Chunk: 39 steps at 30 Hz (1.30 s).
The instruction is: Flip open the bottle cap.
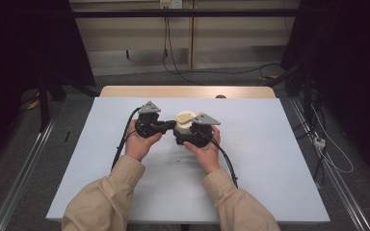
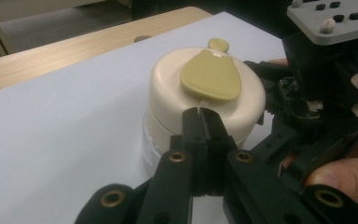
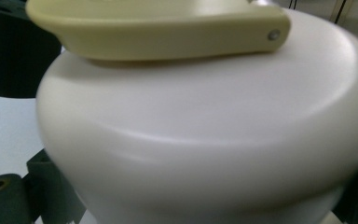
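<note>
Your cream jar [image 1: 184,126] stands mid-bench [image 1: 270,159] on the white surface, with an olive flap [image 2: 210,77] lying flat on its lid. Your left gripper [image 2: 200,122] has its jaws pressed together, tips meeting the lid's near rim; actual contact cannot be confirmed. Your right gripper [image 1: 192,137] sits against the jar's right side. In the right gripper view the jar body crowds the lens and blurs, hiding the jaw tips, so its state cannot be determined.
</note>
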Each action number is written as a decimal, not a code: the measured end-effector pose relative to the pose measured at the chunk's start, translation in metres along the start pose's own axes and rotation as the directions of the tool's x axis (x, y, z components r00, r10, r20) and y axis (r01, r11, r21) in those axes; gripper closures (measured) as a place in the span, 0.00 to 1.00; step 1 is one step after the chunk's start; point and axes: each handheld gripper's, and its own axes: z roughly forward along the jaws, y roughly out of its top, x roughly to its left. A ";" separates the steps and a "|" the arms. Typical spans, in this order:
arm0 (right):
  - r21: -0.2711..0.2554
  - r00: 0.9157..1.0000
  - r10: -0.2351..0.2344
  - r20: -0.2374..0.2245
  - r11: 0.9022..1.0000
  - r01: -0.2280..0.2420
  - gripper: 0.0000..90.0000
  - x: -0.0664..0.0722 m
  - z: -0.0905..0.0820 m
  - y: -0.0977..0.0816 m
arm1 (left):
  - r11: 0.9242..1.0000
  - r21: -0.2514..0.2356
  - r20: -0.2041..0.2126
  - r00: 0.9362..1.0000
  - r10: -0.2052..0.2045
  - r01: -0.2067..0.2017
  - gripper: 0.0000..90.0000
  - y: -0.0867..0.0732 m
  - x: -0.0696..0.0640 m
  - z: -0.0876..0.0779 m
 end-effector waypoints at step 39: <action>-0.002 1.000 0.002 -0.002 1.000 -0.002 0.06 0.000 0.000 -0.001 | 1.000 0.007 0.014 1.000 0.007 -0.007 1.00 0.011 -0.002 0.001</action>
